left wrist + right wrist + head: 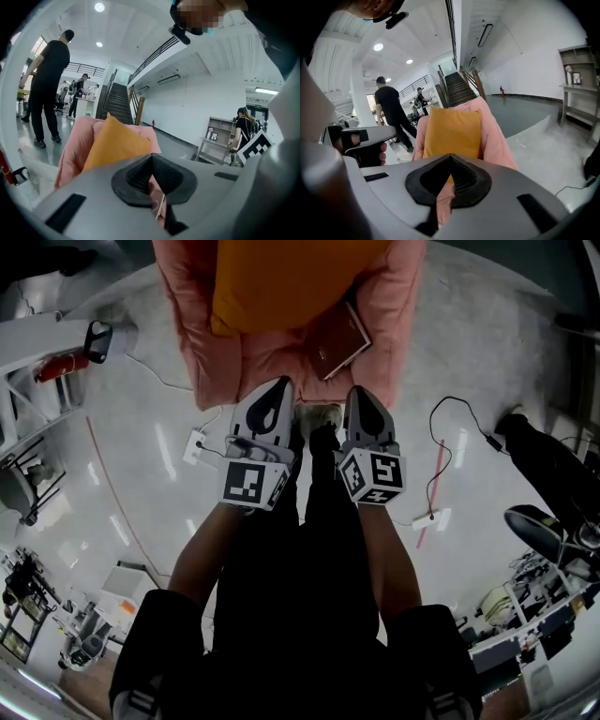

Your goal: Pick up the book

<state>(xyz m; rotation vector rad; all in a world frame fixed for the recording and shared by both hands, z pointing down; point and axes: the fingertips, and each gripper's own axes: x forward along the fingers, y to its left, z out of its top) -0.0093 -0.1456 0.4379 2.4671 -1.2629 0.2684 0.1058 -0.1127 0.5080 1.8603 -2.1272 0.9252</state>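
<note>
Pre-grasp staging in front of pink armchair (183, 306).
Left gripper (278, 390) and right gripper (359, 395) fingers pressed together, empty, aimed chairward for approach; book (339, 341) lying on seat, between orange cushion (281, 277) and armrest.

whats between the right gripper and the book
Only the front edge of the pink armchair, seen in the head view, separates the right gripper from the book.
</note>
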